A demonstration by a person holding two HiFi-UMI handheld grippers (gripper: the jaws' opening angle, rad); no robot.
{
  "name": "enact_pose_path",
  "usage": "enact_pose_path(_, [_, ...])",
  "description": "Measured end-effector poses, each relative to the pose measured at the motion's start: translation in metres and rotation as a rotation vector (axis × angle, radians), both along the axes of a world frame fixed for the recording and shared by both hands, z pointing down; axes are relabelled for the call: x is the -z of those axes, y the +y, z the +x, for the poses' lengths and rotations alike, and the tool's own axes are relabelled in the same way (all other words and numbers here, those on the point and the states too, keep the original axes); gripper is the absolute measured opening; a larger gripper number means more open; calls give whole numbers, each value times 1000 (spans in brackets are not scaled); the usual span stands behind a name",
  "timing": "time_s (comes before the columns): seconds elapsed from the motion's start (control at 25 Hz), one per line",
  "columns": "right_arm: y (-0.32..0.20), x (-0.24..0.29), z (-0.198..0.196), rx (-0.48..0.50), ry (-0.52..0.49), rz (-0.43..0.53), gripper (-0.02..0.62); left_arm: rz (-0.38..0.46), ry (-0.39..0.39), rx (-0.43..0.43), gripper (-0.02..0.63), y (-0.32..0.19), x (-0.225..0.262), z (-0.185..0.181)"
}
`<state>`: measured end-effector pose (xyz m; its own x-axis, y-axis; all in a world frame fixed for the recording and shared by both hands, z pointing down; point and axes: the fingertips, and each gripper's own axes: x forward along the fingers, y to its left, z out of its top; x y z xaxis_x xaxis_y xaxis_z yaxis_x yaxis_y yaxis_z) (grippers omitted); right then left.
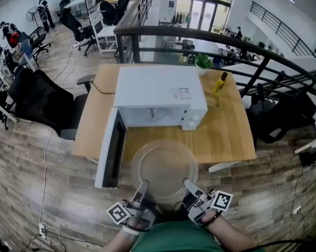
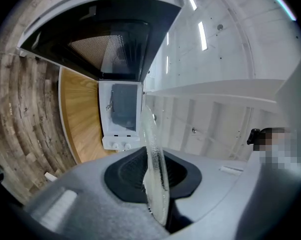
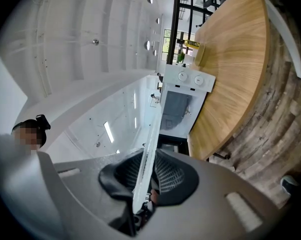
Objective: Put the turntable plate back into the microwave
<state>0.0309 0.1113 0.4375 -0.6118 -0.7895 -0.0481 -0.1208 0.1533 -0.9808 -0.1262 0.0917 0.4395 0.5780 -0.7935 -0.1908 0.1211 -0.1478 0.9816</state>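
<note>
Pale wooden rectangular counter [image 1: 226,135], carrying a boxy white microwave [image 1: 158,91] with its dark-windowed door [image 1: 109,154] swung wide open to the left. Round clear glass turntable plate [image 1: 166,167] held level in the air in front of the open cavity, over the counter's near edge. Left tool [image 1: 141,188] clamped on the plate's near-left rim, right tool [image 1: 190,185] clamped on its near-right rim. Small yellow oil bottle [image 1: 220,83] upright at the counter's far right.
</note>
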Motion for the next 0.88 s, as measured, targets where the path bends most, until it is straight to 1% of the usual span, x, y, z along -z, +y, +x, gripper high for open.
enact_pose_path(0.08, [-10,-5,0,6,3,-6,60,-8,3,6,49,-9,-5,0])
enact_pose_path(0.28, [-36,-15,1,32,-27,-25,60,-33,-11,33,49,-30,-13,2])
enact_pose_path(0.48, [-69,-19,7,89,-53,-20,60,-26,-32,89,49,-55,-15,7])
enact_pose_path(0.72, [-115,-26,22,153,-63,-18,60,-26,-54,135,49,-91,-20,23])
enact_pose_path(0.88, [-137,-39,32,197,-44,-37,60,-23,-85,158,49,-110,-31,31])
